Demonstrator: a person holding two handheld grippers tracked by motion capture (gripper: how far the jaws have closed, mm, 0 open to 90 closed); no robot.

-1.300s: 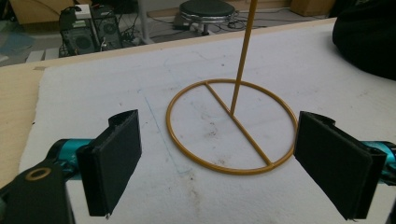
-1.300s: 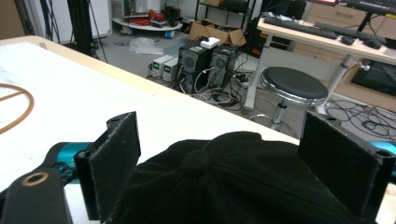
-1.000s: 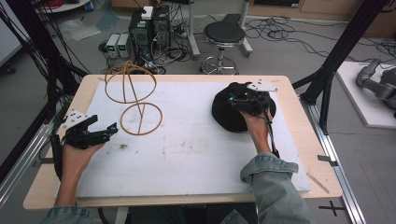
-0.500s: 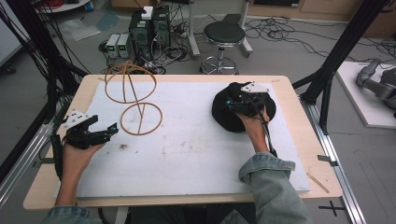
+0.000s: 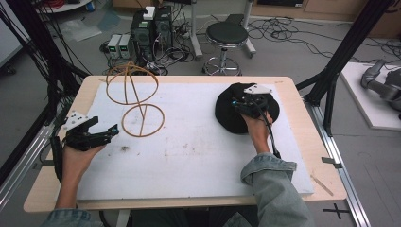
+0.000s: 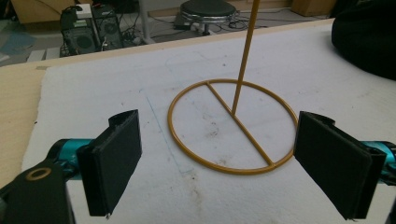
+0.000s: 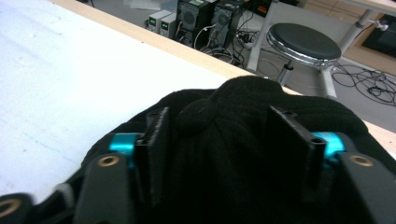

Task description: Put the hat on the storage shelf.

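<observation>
A yellow wire stand (image 5: 124, 122) with a flat ring base and a wire dome on top stands at the far left of the white board (image 5: 198, 156). My left gripper (image 5: 105, 128) is open just left of the base, not touching it. In the left gripper view the ring base (image 6: 232, 113) lies ahead between my wide-apart jaws (image 6: 226, 165). A black knit hat (image 5: 226, 116) lies at the far right. My right gripper (image 5: 241, 105) is pressed down onto it. In the right gripper view the hat (image 7: 243, 93) bulges up between my right gripper's (image 7: 224, 144) jaws, which stand apart.
The white board covers most of a wooden table (image 5: 90, 90). Behind the far edge stand a black stool (image 5: 227, 34), computer boxes (image 5: 151, 28) and loose cables on the floor. Black frame posts (image 5: 347, 52) rise at both sides.
My right gripper has shifted slightly left and down into the hat. The left gripper and the wire stand have stayed put.
</observation>
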